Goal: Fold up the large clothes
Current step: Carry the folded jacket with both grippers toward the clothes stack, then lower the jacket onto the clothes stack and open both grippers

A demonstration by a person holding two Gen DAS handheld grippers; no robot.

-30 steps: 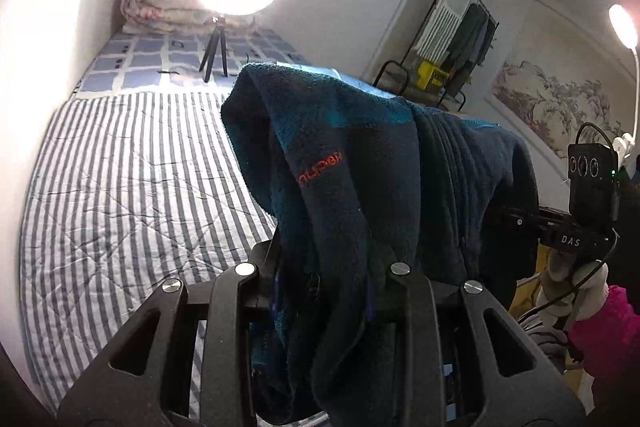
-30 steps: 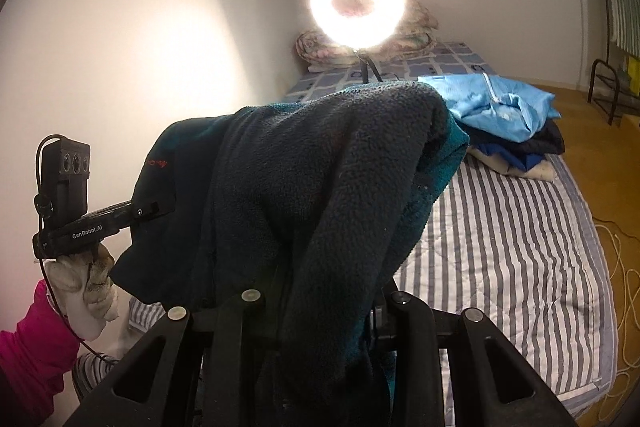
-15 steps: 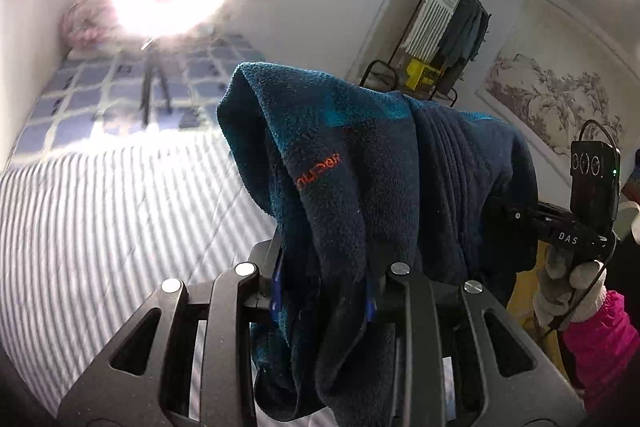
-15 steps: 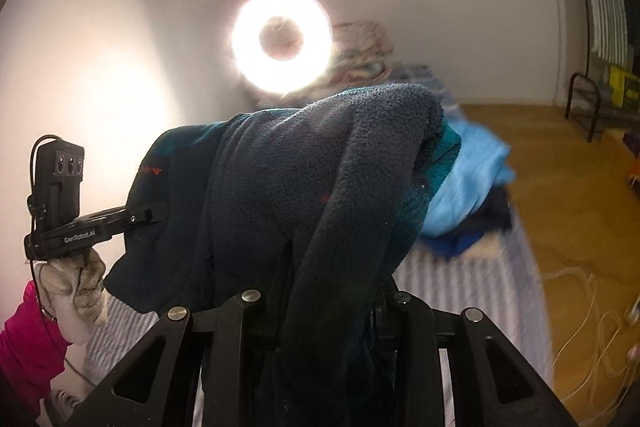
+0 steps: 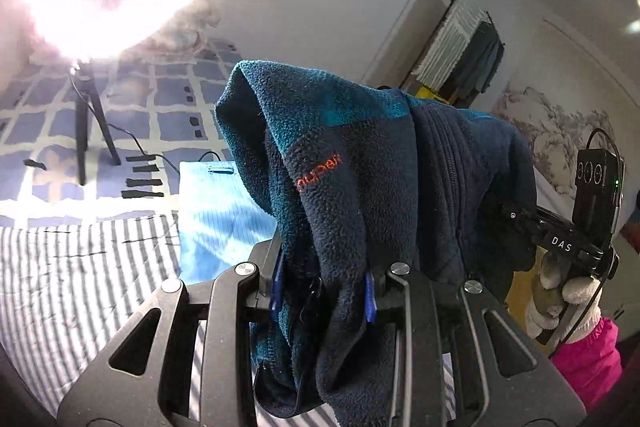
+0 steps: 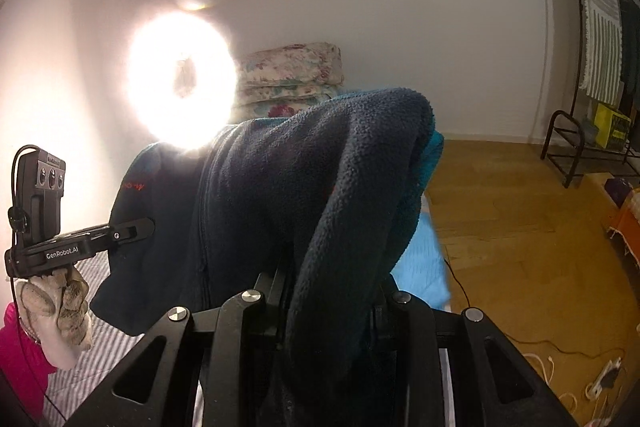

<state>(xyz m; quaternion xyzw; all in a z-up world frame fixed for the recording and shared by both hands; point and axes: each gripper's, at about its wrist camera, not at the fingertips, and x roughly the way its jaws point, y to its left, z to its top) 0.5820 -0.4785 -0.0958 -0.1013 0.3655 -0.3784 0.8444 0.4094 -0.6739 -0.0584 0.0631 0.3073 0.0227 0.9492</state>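
Note:
A dark navy and teal fleece jacket [image 5: 360,163] with an orange logo hangs folded between both grippers, held up in the air above the striped bed [image 5: 60,287]. My left gripper [image 5: 324,291] is shut on one end of the fleece, which drapes over its jaws. My right gripper [image 6: 332,291] is shut on the other end of the same fleece [image 6: 320,187]. Each wrist view shows the other gripper beside the fleece: the right one [image 5: 560,239] and the left one [image 6: 80,243], both in gloved hands.
A bright ring light on a tripod [image 5: 92,131] stands on the blue checked cover. A light blue garment [image 5: 216,203] lies on the bed below the fleece. Folded floral quilts [image 6: 288,75] sit by the wall. A clothes rack [image 6: 592,67] stands on the wooden floor [image 6: 520,227].
Both grippers have swung with the fleece toward the far end of the bed and the right. The ring light has grown nearer, and the light blue garment now lies under the fleece.

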